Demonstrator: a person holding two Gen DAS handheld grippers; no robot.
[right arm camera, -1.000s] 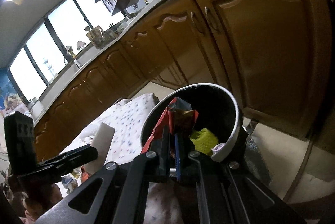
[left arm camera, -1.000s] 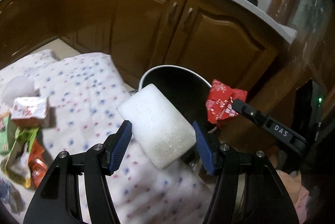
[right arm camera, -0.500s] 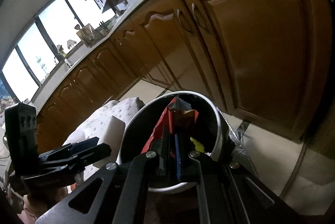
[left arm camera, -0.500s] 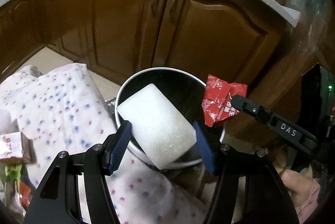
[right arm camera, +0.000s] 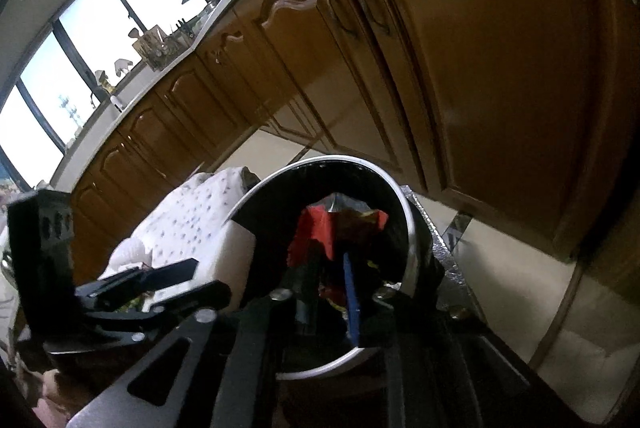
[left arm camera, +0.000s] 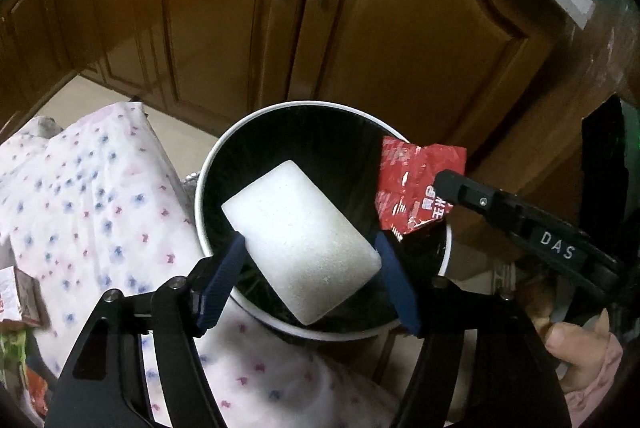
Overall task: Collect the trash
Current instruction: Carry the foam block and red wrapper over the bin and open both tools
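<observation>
Opening over the bin (left arm camera: 208,188), the left claw (left arm camera: 310,270) lets its blue pads draw off the white foam block (left arm camera: 300,240), which a second ago they pinched clear of the rim; the block now hangs above the black liner. The right claw (right arm camera: 332,280), clamped before, also parts around the red wrapper (left arm camera: 416,184) at the far rim. Both pieces look about to drop in. Both claws pitch steeply down, having advanced from the flowered cloth (left arm camera: 92,196).
</observation>
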